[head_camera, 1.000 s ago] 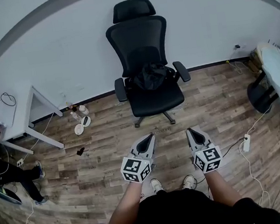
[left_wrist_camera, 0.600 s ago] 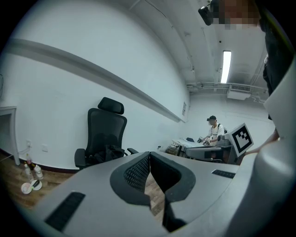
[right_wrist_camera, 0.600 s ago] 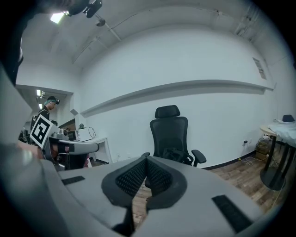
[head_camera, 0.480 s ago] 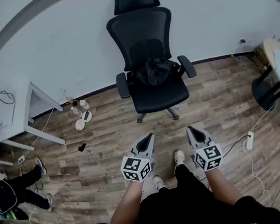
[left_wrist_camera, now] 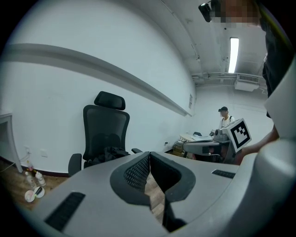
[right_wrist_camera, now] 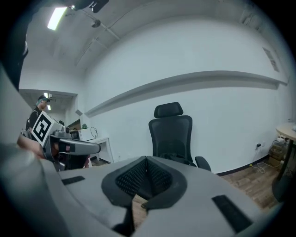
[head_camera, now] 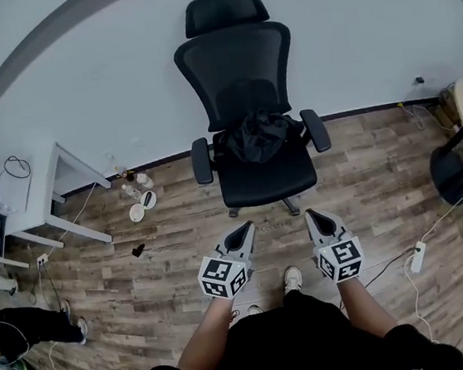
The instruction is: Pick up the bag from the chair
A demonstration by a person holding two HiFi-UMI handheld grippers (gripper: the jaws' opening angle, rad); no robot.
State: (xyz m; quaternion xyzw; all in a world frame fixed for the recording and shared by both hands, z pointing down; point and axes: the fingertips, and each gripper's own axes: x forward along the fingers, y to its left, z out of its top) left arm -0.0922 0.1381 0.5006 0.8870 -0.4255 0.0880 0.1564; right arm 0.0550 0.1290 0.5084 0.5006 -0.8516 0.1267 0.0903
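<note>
One black bag (head_camera: 256,135) is seen slumped at the back of the seat of one black office chair (head_camera: 237,62), at 12 o'clock from the two claws. Its outline is hard to separate from the dark mesh, and in both gripper views its lower part is cut off by the claw bodies. The left claw (head_camera: 243,230) and the right claw (head_camera: 314,218) are seen low, well apart from the chair, each closed tip to tip with nothing gripped. At 10 o'clock one white bench (head_camera: 55,164) runs to the picture's edge. The small containers (head_camera: 147,200) on the floor beside it cannot be counted.
</note>
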